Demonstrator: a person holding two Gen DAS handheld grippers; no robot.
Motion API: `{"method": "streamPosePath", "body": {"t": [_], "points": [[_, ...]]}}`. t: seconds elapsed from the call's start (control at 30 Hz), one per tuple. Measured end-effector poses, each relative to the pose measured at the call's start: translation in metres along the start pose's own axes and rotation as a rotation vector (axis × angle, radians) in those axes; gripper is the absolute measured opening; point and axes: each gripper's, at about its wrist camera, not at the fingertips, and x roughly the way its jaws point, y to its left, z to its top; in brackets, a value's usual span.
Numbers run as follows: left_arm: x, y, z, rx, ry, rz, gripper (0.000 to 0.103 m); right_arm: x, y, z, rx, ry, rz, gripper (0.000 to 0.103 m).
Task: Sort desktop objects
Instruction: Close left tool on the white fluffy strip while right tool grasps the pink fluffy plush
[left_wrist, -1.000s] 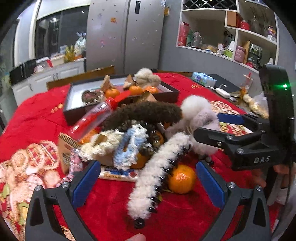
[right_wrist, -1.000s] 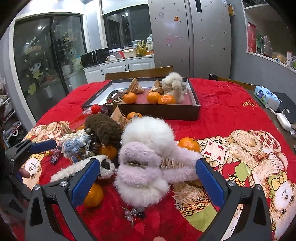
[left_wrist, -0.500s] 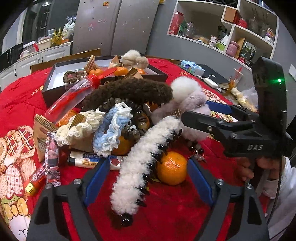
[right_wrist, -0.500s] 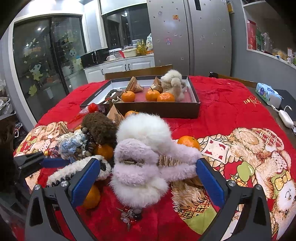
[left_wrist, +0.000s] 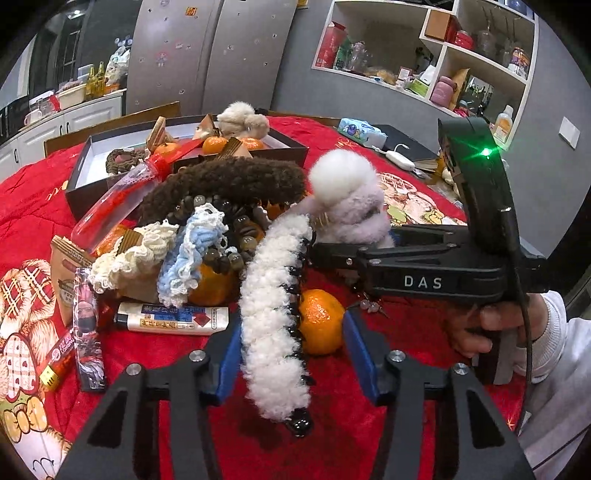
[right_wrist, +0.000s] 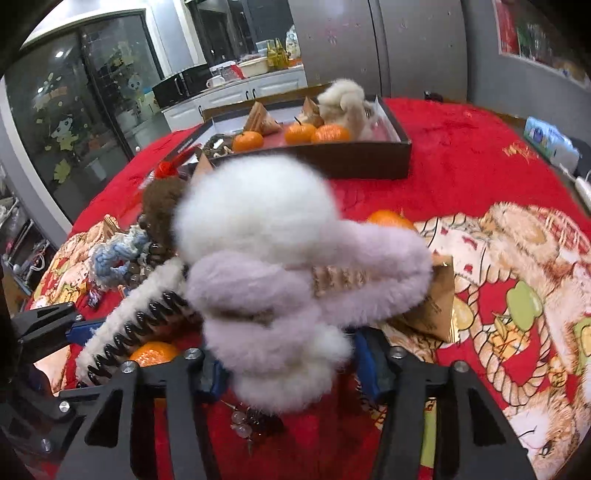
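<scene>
left gripper (left_wrist: 291, 354): jaws apart, straddling the near end of the white fluffy claw clip (left_wrist: 275, 314), not clamped
right gripper (right_wrist: 286, 363): jaws apart around the base of the lilac-and-white fluffy clip (right_wrist: 280, 266), contact unclear
white clip axis: long axis runs from near the camera up and away, teeth on its right side
fluffy clips on cloth: 3, counting the brown one (left_wrist: 225, 184)
oranges: 3 in the dark tray (right_wrist: 347, 162), at least 3 in the pile
scrunchies: 2, cream (left_wrist: 129, 254) and blue (left_wrist: 192, 251)
location: pile on the red tablecloth (right_wrist: 461, 166), in front of the tray
</scene>
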Motion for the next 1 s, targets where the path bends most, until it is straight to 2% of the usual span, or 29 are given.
{"method": "streamPosePath", "body": {"t": [0.13,0.2,0.23,0.33,0.47,0.57,1.0], "points": [[-0.005,0.001,-0.001,0.004,-0.014,0.005,0.047,0.0,0.0,-0.001,-0.001,0.003,0.015,0.043],[-0.012,0.0,0.0,0.018,-0.039,0.024,0.031,0.0,-0.001,-0.001,0.003,0.004,0.027,0.038],[-0.015,-0.001,0.0,0.033,-0.05,0.049,0.029,0.0,-0.001,0.0,0.005,0.004,0.036,0.038],[-0.014,0.0,-0.001,0.041,-0.043,0.081,0.029,-0.001,0.001,-0.001,0.001,-0.001,0.04,0.036],[-0.01,0.004,0.002,0.026,-0.043,0.071,0.029,-0.003,0.002,0.0,0.001,-0.009,0.05,0.033],[-0.011,0.003,0.002,0.046,-0.049,0.093,0.029,-0.005,0.001,0.0,0.001,-0.018,0.056,0.032],[-0.021,-0.019,0.001,0.12,-0.132,0.184,0.029,-0.014,0.005,0.003,-0.026,-0.057,0.038,0.03]]}}
